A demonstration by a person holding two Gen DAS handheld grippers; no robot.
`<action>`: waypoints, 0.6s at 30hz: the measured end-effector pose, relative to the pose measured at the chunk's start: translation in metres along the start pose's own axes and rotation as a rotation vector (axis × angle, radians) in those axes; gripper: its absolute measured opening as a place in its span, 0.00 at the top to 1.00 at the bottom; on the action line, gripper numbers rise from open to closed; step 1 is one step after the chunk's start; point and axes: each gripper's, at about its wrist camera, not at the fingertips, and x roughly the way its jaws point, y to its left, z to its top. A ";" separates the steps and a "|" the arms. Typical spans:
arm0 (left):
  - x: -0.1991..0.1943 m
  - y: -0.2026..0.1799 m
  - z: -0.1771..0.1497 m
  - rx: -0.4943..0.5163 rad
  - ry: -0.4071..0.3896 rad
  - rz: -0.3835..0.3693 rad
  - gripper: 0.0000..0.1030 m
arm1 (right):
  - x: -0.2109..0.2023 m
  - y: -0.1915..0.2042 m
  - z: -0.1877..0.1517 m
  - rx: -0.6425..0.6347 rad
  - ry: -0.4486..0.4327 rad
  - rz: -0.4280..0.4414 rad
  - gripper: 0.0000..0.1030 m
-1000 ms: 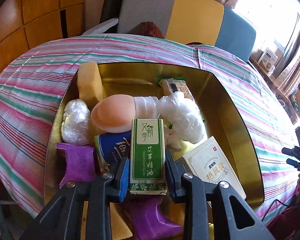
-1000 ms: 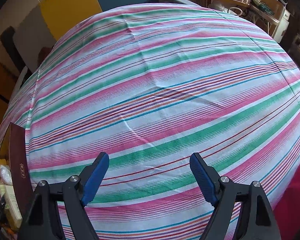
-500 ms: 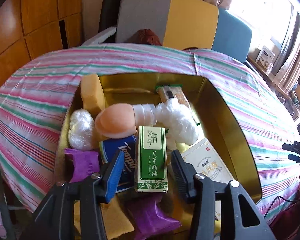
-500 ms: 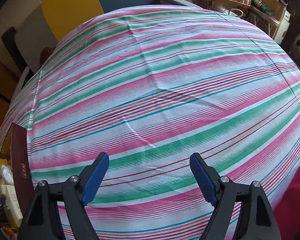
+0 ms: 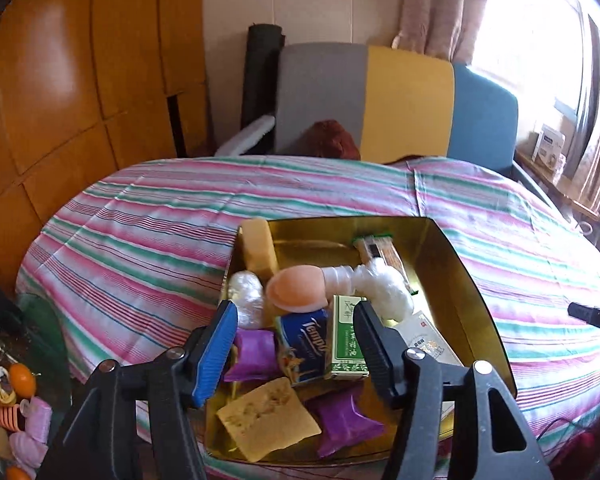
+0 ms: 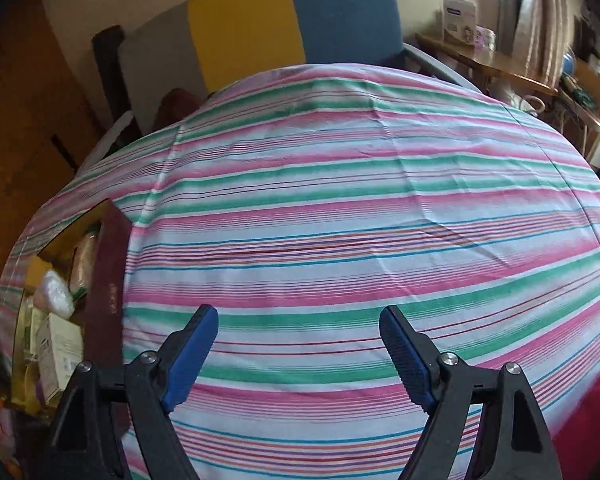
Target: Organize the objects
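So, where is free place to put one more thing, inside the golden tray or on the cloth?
The gold tray is crowded along its left and near part: sponges, purple packets, the Tempo tissue pack and the green box. Bare floor shows along its far wall and right wall. The striped tablecloth ahead of the open right gripper is bare.

The blue tissue pack (image 5: 305, 346) in the gold tin reads "Tempo" in white script. The green-and-white carton (image 5: 349, 340) beside it and the cream box (image 5: 430, 344) carry Chinese characters, too small to read.
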 end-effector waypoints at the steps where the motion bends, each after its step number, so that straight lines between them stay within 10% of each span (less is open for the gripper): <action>1: -0.004 0.004 0.000 -0.008 -0.010 0.001 0.41 | -0.004 0.017 -0.002 -0.031 -0.018 0.015 0.18; 5: -0.014 0.012 -0.003 -0.039 -0.023 0.029 0.28 | -0.030 0.087 -0.019 -0.178 -0.111 0.076 0.02; 18: -0.022 0.025 -0.020 -0.070 -0.009 0.060 0.22 | -0.052 0.197 -0.067 -0.351 -0.155 0.198 0.00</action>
